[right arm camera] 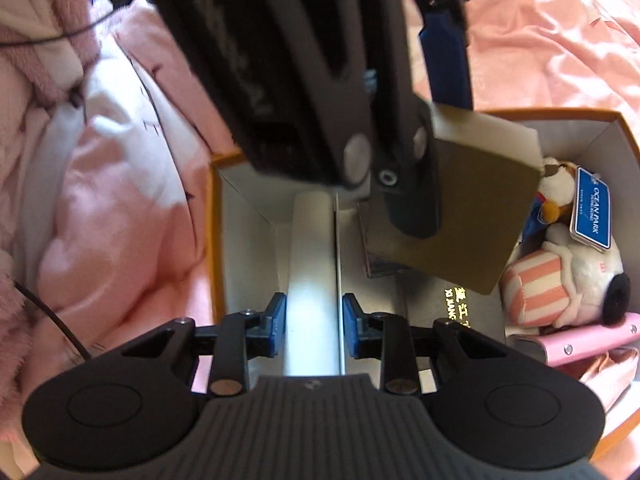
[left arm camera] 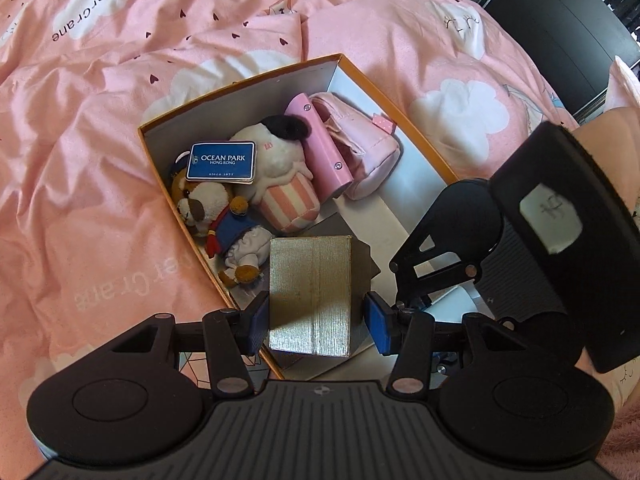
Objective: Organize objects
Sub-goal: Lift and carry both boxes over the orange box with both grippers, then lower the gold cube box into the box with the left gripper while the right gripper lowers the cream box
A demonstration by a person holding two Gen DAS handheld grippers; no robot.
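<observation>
An orange-rimmed box (left arm camera: pixel 240 82) lies open on the bed, also in the right wrist view (right arm camera: pixel 214 216). My left gripper (left arm camera: pixel 316 322) straddles a small gold cardboard box (left arm camera: pixel 310 296) over it; the left pad touches the box, the right pad stands a little off. From the right wrist view the left gripper seems to hold the gold box (right arm camera: pixel 472 208) above the box's floor. My right gripper (right arm camera: pixel 314 330) is shut on a white cylinder (right arm camera: pixel 312 280) inside the box. A dog plush (left arm camera: pixel 218 216), a cupcake plush (left arm camera: pixel 280 172) and a pink case (left arm camera: pixel 320 148) lie in the box.
A pink pouch (left arm camera: pixel 360 148) lies beside the pink case. A blue Ocean Park tag (left arm camera: pixel 222 161) rests on the plushes. The pink printed duvet (left arm camera: pixel 80 160) surrounds the box. A dark wardrobe (left arm camera: pixel 560 28) stands at the far right. A black cable (right arm camera: pixel 52 320) lies left of the box.
</observation>
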